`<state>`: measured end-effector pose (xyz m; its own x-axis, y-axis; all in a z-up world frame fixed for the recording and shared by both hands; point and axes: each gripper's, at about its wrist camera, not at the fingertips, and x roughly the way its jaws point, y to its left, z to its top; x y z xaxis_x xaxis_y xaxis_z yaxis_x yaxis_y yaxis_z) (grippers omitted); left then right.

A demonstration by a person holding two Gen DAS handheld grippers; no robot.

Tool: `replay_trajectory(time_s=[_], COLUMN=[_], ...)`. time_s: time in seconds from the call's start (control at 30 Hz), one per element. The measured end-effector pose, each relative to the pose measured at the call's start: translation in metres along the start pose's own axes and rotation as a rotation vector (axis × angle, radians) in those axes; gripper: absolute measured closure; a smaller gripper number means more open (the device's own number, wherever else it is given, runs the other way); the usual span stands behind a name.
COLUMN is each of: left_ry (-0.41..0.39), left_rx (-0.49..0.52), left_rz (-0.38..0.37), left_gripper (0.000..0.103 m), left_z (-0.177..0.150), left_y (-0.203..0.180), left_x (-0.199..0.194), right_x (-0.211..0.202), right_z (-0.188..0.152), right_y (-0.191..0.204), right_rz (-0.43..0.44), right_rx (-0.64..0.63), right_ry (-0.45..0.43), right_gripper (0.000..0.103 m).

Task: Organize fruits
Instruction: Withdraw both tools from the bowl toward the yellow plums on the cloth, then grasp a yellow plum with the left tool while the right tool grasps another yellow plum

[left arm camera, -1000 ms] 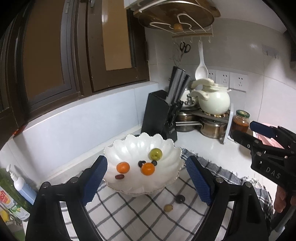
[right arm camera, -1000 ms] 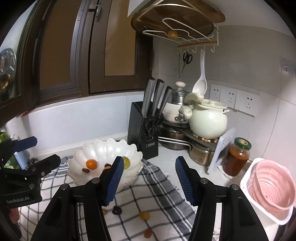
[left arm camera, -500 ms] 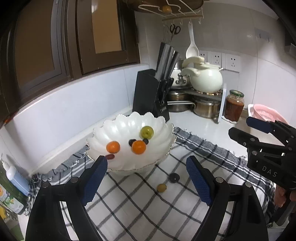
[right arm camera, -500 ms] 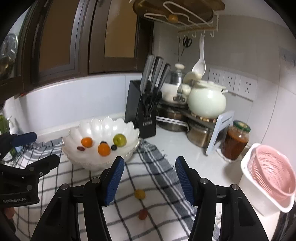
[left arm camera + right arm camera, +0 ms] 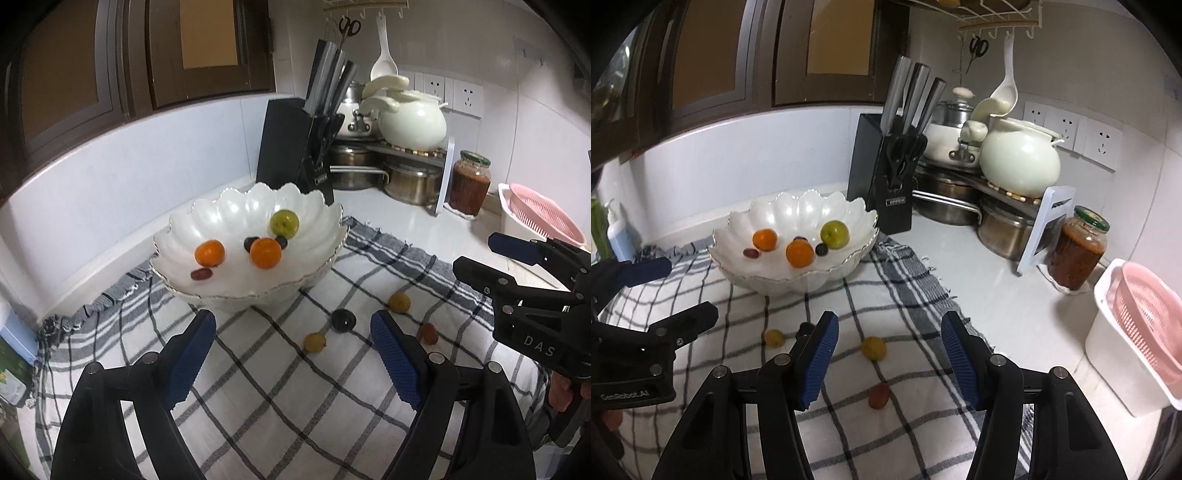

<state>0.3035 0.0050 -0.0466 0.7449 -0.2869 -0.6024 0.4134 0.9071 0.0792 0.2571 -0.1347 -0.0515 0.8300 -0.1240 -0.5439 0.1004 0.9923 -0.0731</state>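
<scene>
- While both grippers hover over the checked cloth (image 5: 332, 413) with nothing held, I judge the step in hand is choosing a loose fruit to pick up; the task looks abt half done.
- Left gripper (image 5: 293, 354): jaws spread wide, empty. The yellow fruit (image 5: 314, 342) sits just ahead of it, w/ the dark grape (image 5: 343, 319) close beside. To do it well, I would come down centred on only one, so the other is not pushed and does not roll away.
- White scalloped bowl (image 5: 317, 258) stands on the far left part of the cloth, in front of the knife block (image 5: 288, 147). Inside: two oranges (image 5: 265, 252), a green plum (image 5: 284, 223), a red grape (image 5: 201, 273), two dark ones.
- Loose fruits look small, round, smooth, so prob. they slip; a soft closing low on the fruit is safer.
- Right gripper (image 5: 888, 350): jaws also spread apart, empty. The second yellow fruit (image 5: 874, 348) lies almost between its fingers, and the red fruit (image 5: 878, 395) is nearer to the camera.
- Far right, off the cloth: sauce jar (image 5: 1076, 254) and pink colander (image 5: 1148, 314); not needed now.
</scene>
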Motion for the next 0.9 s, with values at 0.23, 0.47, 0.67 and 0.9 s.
replay_trajectory(time_s=[0.23,0.47,0.67,0.9], left_ry=[0.024,0.074,0.115,0.162], left_rx=[0.0,-0.002,-0.001,-0.019], left_rz=[-0.004,-0.022,-0.044,-0.064], left_gripper=[0.02,0.031,0.041,0.055], left_z=[-0.011,-0.018,-0.023,-0.027], left_y=[-0.003,-0.007,-0.012,-0.015], left_x=[0.019,0.044,0.063,0.083], right_x=[0.021,0.046,0.066,0.09], right_z=[-0.009,-0.016,-0.02,-0.022], right_y=[0.001,-0.002,-0.004,-0.003], right_rz=[0.022,0.057,0.093,0.132], right_rx=[-0.007,0.009,0.025,0.027], right_ry=[0.047,0.098,0.143,0.195], right_gripper=[0.044,0.044,0.045,0.053])
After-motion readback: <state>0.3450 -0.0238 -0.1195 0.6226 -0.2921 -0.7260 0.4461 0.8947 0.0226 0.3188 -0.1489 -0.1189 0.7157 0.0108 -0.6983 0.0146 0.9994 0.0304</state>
